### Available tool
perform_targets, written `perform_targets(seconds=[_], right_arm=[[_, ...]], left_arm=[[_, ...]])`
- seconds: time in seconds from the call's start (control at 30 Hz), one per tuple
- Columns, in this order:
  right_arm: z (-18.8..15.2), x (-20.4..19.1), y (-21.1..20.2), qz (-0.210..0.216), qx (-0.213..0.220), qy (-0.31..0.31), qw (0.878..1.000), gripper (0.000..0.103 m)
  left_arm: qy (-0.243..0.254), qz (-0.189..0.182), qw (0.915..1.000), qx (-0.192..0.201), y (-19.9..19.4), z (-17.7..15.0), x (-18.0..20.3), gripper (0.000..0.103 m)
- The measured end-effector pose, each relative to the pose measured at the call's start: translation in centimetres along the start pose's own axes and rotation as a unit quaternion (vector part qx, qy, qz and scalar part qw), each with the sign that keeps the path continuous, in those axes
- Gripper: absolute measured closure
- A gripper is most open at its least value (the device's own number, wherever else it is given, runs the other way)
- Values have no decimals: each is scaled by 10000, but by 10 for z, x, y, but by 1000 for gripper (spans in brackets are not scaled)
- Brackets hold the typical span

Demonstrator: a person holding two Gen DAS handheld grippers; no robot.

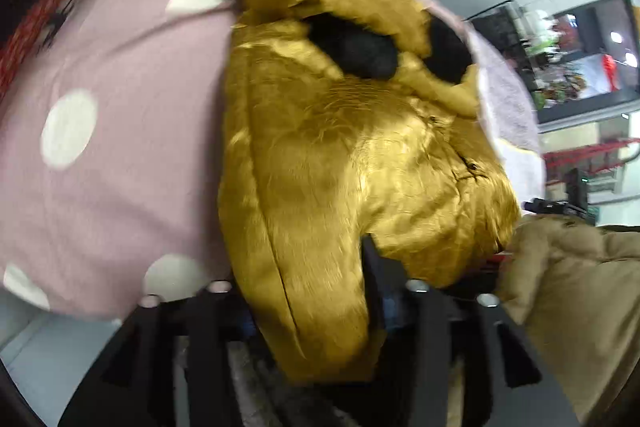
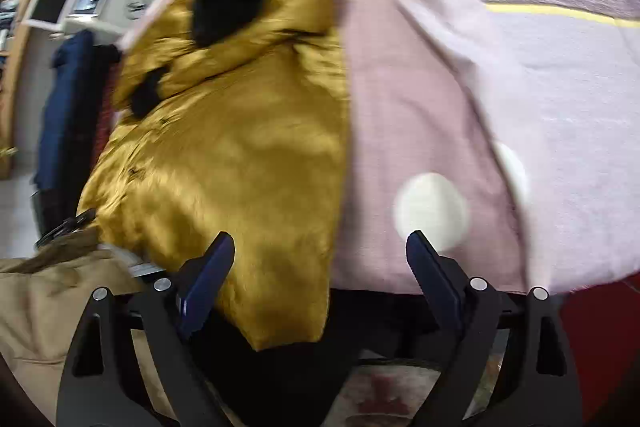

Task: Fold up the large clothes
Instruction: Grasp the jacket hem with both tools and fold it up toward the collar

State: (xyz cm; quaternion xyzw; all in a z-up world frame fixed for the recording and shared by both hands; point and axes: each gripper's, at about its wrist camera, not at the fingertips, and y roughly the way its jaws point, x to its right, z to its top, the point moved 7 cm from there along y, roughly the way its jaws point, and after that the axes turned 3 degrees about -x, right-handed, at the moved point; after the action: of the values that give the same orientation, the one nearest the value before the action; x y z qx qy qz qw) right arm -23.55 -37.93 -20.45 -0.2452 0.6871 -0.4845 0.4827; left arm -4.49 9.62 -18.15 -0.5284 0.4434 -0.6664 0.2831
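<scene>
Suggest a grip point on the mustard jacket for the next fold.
Probably the mustard jacket's near bottom hem, where it overhangs the edge of the pink spotted bedcover. Come from the near side, from above: that edge hangs free, and the right gripper, jaws open, already hovers over it.

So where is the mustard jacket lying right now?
The mustard jacket lies on the pink polka-dot bedspread, left of centre in the right wrist view; its lower edge hangs over the near bed edge, beside a tan quilted sleeve.

A: How many coats?
B: One gold coat (image 2: 240,147), with two black fur patches (image 1: 352,51). One tan sleeve (image 1: 572,291).
A: Covers?
B: One pink dotted cover (image 2: 400,99).
</scene>
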Motion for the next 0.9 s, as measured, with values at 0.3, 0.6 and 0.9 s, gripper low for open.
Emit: perform_targets(seconds=[0.3,0.6,0.9], right_arm=[[-20,36,63,11,-545,642,9964,16],[-61,9,118,69,-1425,168,9896,55],[-48,-29,89,342,-1043,-174,9938,87]], left_arm=[[-1218,508,9911,182,13,-5,-72,22],[-525,579,9928,-912,97,-24,-31,24],[-256,255,9977,-580,65,-2,1,83]])
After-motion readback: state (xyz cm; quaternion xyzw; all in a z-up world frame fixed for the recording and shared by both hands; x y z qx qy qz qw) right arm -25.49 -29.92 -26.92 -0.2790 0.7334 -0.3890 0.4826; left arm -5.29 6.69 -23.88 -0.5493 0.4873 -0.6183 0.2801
